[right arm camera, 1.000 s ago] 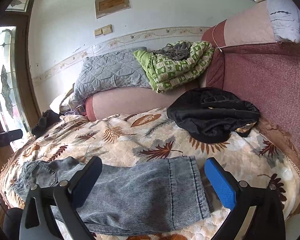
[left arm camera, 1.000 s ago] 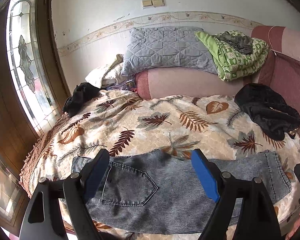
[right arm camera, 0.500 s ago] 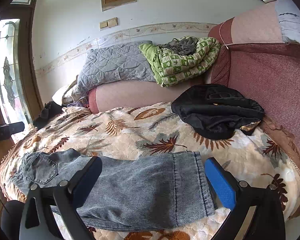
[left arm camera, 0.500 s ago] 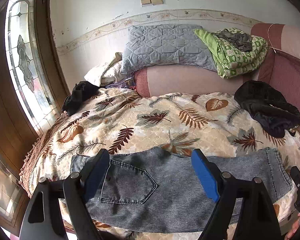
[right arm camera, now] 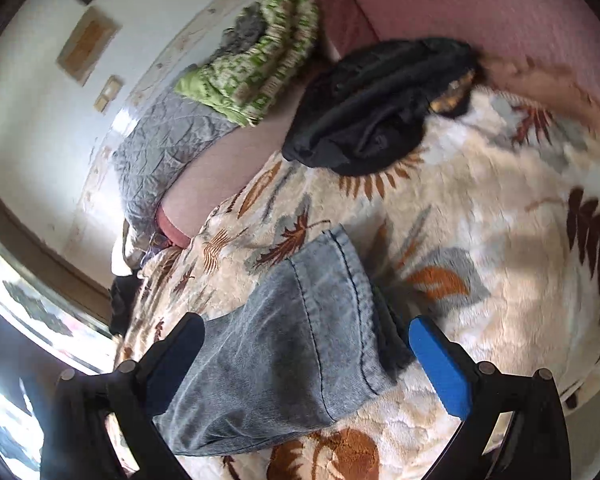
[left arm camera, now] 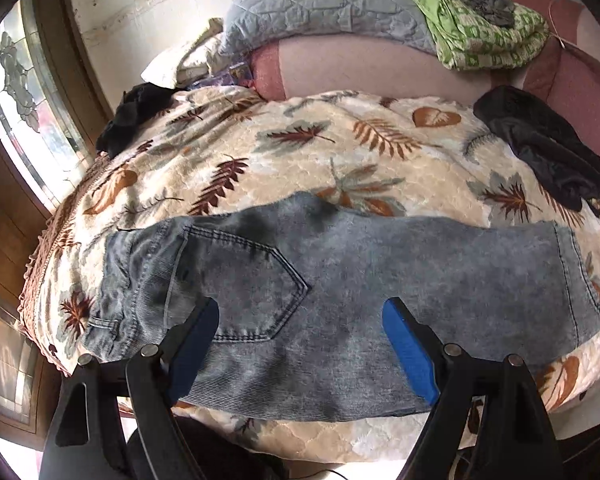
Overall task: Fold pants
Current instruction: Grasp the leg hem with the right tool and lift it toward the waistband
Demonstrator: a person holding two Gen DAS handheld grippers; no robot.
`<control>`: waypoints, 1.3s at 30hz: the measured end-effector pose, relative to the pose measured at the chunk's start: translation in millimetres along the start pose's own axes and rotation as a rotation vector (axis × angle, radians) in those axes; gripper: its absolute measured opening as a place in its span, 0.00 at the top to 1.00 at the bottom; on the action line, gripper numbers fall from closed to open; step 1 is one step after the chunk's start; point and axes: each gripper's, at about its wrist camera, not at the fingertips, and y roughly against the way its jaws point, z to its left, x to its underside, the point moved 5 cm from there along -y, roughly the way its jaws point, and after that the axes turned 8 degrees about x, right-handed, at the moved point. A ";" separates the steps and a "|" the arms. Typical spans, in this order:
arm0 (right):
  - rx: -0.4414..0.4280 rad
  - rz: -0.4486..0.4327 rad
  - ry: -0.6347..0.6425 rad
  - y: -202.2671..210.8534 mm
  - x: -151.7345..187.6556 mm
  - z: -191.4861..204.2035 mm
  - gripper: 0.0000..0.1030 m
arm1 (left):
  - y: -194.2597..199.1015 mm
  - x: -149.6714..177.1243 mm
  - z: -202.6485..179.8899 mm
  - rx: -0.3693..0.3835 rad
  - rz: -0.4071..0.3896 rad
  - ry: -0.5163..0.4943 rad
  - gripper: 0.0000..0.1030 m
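Grey-blue denim pants (left arm camera: 340,292) lie flat across the near edge of a leaf-patterned bed cover (left arm camera: 300,152), waist at the left, leg hem at the right, back pocket up. My left gripper (left arm camera: 300,324) is open and empty, hovering over the pocket and thigh area. In the right wrist view the leg hem (right arm camera: 332,300) fills the lower middle. My right gripper (right arm camera: 304,340) is open and empty, tilted, its fingers either side of the hem end just above it.
A black garment (left arm camera: 548,148) lies at the bed's far right, also in the right wrist view (right arm camera: 380,116). Another dark garment (left arm camera: 136,112) sits at the far left. Grey quilted pillow (left arm camera: 324,4), green blanket (left arm camera: 480,28) and pink headboard (right arm camera: 480,20) are behind.
Both grippers have moved down and closer to the pants. The right one has also rolled and swung over the hem end. Both stay open.
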 end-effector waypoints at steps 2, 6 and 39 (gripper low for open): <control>0.002 0.060 -0.078 -9.3 3.4 -19.0 0.00 | -11.8 7.8 -16.2 0.038 0.049 -0.027 0.18; -0.047 0.159 -0.164 -23.3 12.5 -35.5 0.02 | -31.8 19.8 -45.3 0.061 0.118 -0.106 0.18; -0.087 0.060 0.115 -54.3 37.9 81.8 0.82 | -55.9 5.6 25.6 0.053 0.185 0.102 0.18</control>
